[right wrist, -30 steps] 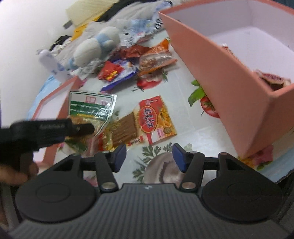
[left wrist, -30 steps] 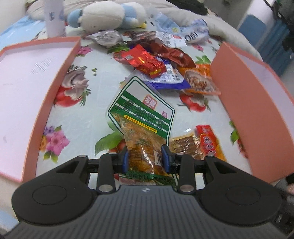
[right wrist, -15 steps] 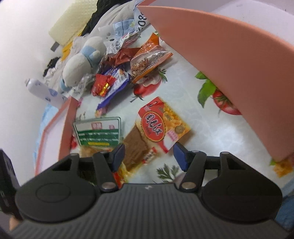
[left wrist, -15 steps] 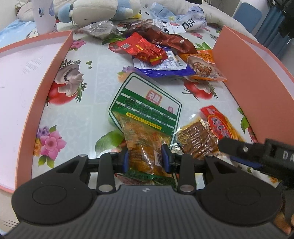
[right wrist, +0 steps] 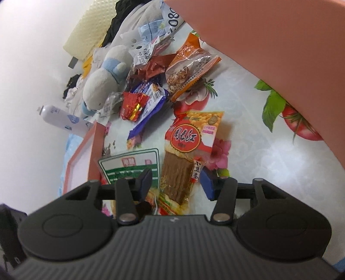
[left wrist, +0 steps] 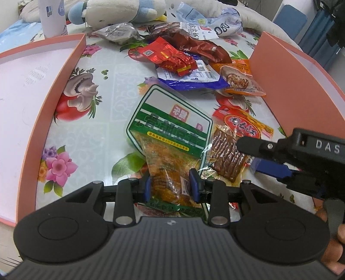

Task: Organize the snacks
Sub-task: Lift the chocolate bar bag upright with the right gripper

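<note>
My left gripper [left wrist: 170,187] is shut on the orange lower end of a green-and-white snack packet [left wrist: 172,129], which lies on the flowered tablecloth. Just right of it lies a red-and-yellow packet of brown strips [left wrist: 226,157]. My right gripper [right wrist: 176,185] straddles this packet's [right wrist: 187,140] lower end, jaws closing, with small gaps still showing beside both pads. In the left wrist view the right gripper [left wrist: 252,157] reaches in from the right. The green packet [right wrist: 129,165] lies partly under its left finger.
A salmon box [left wrist: 54,97] stands on the left and a taller one [left wrist: 291,86] on the right. Behind lie several more snacks: a red packet [left wrist: 172,58], a blue one [left wrist: 194,81], an orange one [left wrist: 239,79]. A plush toy [left wrist: 112,10] and a white bottle [left wrist: 51,17] stand at the back.
My right gripper has swung away from the right box, rolled and come down over the red-and-yellow packet, its jaws narrowing. It now shows in the left wrist view. The left grip is unchanged.
</note>
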A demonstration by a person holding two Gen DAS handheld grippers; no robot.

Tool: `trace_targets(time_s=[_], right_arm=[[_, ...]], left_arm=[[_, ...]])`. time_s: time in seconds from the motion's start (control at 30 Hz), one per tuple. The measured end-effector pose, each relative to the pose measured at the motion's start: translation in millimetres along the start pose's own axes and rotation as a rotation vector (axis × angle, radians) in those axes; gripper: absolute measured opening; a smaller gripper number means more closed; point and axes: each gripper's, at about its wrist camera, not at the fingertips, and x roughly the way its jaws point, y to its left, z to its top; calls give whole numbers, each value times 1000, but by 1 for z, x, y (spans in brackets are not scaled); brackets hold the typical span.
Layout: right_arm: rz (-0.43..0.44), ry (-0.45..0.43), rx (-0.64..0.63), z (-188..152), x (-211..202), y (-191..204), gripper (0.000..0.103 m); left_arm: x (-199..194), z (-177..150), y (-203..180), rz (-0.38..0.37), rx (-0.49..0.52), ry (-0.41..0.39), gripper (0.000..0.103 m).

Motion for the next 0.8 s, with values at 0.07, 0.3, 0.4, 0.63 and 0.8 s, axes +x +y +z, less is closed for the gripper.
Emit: trace_targets(time_s=[0.07,0.3,0.4,0.63,0.8], right_arm=[[18,25,-9,1,5,1,41],[37,64,-32,-3,18,14,29],[6,65,-16,-4,23,12,17],[-41,46,-93,-1,13,27,12],[-96,25,-195,3,-9,41,9]], left_arm=[[0,0,1,-6,-4,0,39],[0,0,4,-21,-15,-2,39],[0,0,4,-23,-12,-5,39],[-5,5,12,-53,-63,16,38],[-23,3,7,-39,-64,6,38]])
